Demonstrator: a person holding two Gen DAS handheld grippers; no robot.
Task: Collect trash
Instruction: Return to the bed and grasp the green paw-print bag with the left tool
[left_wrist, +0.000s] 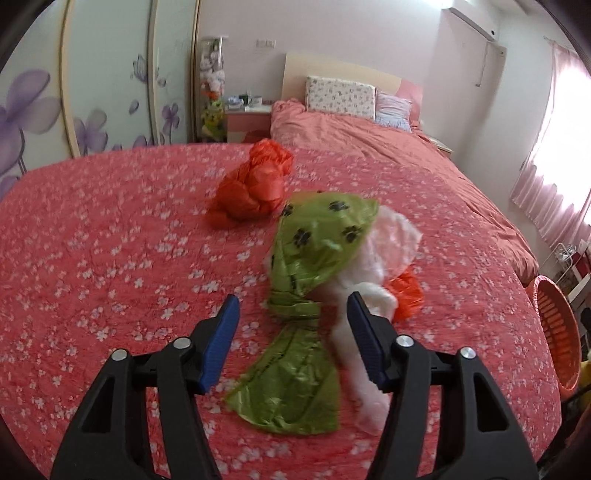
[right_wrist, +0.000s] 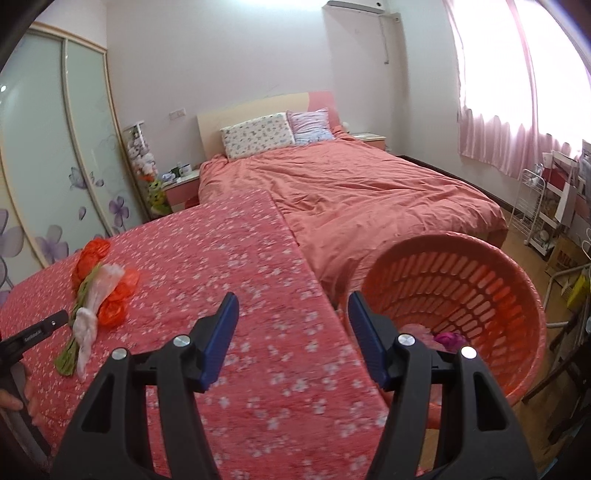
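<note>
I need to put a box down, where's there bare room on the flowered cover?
The flowered cover is bare between the bag pile and the edge beside the orange basket. Crowded spot: green paw-print bag, white bag and orange bags bunched together.

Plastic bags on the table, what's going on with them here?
A person is collecting trash with a gripper in each hand. The left gripper is open, hovering over the green bag, white bag and orange bags on the floral tablecloth. The right gripper is open and empty beside the orange basket.
</note>
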